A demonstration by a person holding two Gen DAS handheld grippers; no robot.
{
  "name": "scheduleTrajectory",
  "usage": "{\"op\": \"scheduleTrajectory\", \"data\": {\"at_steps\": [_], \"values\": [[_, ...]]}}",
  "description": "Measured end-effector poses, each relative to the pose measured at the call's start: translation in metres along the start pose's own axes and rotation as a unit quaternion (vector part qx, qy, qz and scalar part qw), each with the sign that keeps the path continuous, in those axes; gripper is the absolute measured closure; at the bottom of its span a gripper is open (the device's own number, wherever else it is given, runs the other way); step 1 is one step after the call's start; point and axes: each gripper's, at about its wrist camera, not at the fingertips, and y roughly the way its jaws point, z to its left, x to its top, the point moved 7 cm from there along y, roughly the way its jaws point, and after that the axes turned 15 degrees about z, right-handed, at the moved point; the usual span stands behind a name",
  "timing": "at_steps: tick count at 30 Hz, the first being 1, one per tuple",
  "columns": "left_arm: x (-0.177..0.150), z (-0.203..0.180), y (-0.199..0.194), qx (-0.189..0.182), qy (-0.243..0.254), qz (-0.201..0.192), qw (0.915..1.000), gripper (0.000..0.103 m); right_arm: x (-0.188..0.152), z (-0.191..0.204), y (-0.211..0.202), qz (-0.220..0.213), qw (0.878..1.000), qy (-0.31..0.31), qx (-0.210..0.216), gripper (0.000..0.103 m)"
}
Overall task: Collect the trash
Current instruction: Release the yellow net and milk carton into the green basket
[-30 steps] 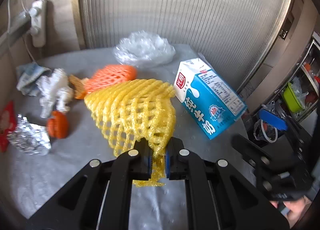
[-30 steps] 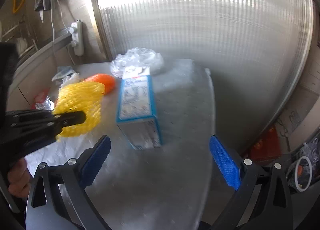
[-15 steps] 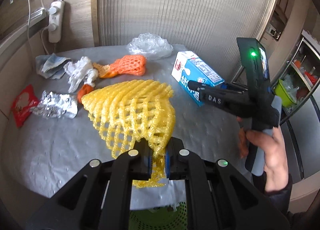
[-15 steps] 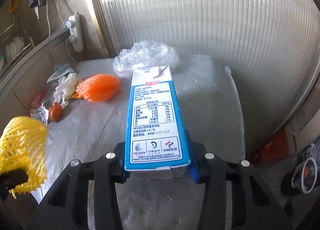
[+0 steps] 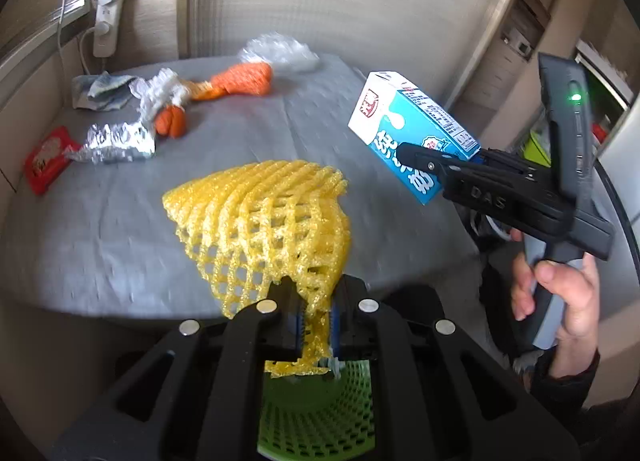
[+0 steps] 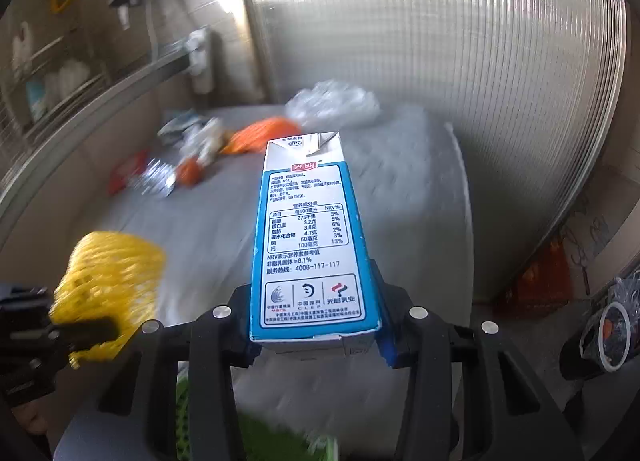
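Left tool [image 5: 314, 327] clamped on yellow foam net [image 5: 264, 221], right tool [image 6: 316, 341] gripping milk carton [image 6: 308, 245]. I judged: centre both over green basket [image 5: 316, 413] before opening.

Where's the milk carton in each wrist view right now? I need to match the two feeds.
Left wrist: milk carton at upper right, lifted off the table, clamped by the right gripper.
Right wrist: milk carton at centre, running away from the lens.
Shared landmark: yellow foam net.

Both wrist cameras look forward along their fingers, close above the bench's [image 5: 100, 229] near edge, sharing its far litter; each sees the other's load.
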Motion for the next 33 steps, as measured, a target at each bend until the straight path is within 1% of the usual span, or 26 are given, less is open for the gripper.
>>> {"op": "scheduleTrajectory", "data": {"at_steps": [3,7,10,14,18,22,24,26,27,28,30,32,33], "values": [[-0.024,-0.007,-0.002,0.003,0.013,0.008,0.9999,0.094,-0.025,0.017,-0.011,0.01,1.0,-0.012,0.001,0.059],[-0.054,-0.009,-0.002,0.004,0.017,0.022,0.9996,0.094,-0.056,0.037,-0.024,0.017,1.0,-0.018,0.012,0.059],[-0.073,-0.011,0.002,0.005,0.023,0.035,0.9991,0.094,-0.081,0.052,-0.024,0.036,0.999,-0.02,0.024,0.059],[-0.1,-0.017,0.01,0.006,0.042,0.056,0.9975,0.094,-0.105,0.065,-0.021,0.06,0.997,-0.025,0.032,0.059],[-0.113,-0.021,0.019,0.002,0.05,0.074,0.996,0.094,-0.121,0.069,-0.019,0.072,0.997,-0.022,0.036,0.059],[-0.118,-0.026,0.025,0.002,0.056,0.084,0.9949,0.094,-0.129,0.071,-0.016,0.08,0.996,-0.021,0.042,0.059],[-0.12,-0.027,0.027,-0.002,0.056,0.091,0.9943,0.083,-0.13,0.073,-0.015,0.082,0.995,-0.022,0.043,0.059],[-0.118,-0.025,0.026,0.001,0.049,0.083,0.9953,0.047,-0.131,0.073,-0.015,0.083,0.995,-0.023,0.043,0.059],[-0.117,-0.024,0.023,0.004,0.047,0.076,0.996,0.041,-0.131,0.073,-0.015,0.083,0.995,-0.023,0.043,0.059],[-0.117,-0.023,0.021,0.006,0.048,0.071,0.9963,0.038,-0.13,0.072,-0.016,0.082,0.995,-0.023,0.042,0.059],[-0.116,-0.022,0.016,0.006,0.05,0.064,0.9966,0.036,-0.129,0.071,-0.016,0.081,0.996,-0.022,0.042,0.059],[-0.114,-0.018,0.013,0.009,0.045,0.058,0.9973,0.029,-0.129,0.071,-0.016,0.082,0.996,-0.022,0.042,0.059],[-0.112,-0.015,0.011,0.013,0.041,0.054,0.9976,0.029,-0.129,0.071,-0.016,0.082,0.996,-0.022,0.041,0.059]]}}
